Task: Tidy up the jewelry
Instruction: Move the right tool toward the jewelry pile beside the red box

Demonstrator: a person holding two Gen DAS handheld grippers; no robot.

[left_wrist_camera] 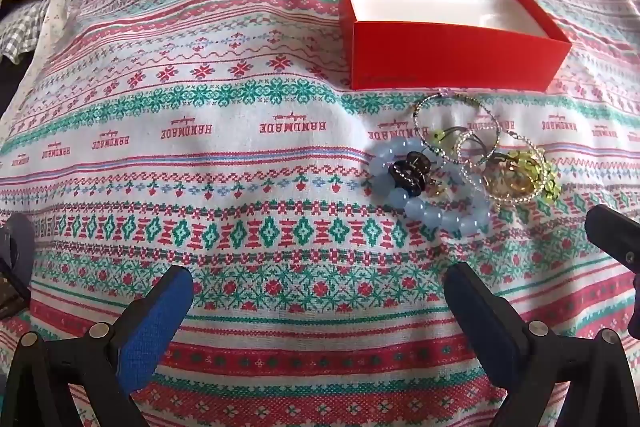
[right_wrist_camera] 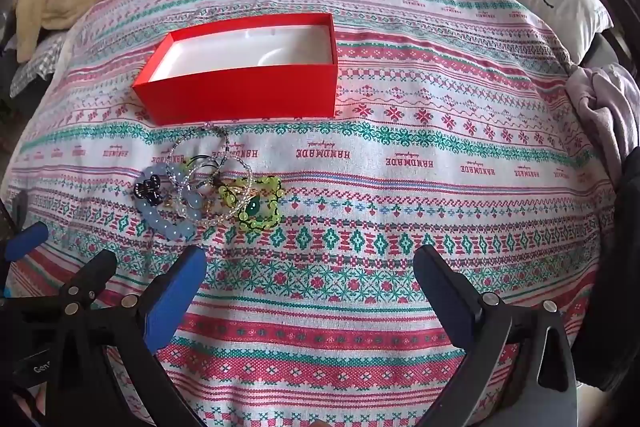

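Left gripper [left_wrist_camera: 316, 291] jaws spread wide, nothing between, hovering over the cloth [left_wrist_camera: 240, 227]. Right gripper [right_wrist_camera: 310, 275] likewise spread and empty. Jewelry pile [left_wrist_camera: 460, 171], with a blue bead bracelet [left_wrist_camera: 432, 207] and thin bangles [left_wrist_camera: 456, 127], lies at 1 o'clock from the left gripper and 11 o'clock from the right. Red box [left_wrist_camera: 452, 59], open with a white inside, sits just beyond the pile at 12 o'clock.
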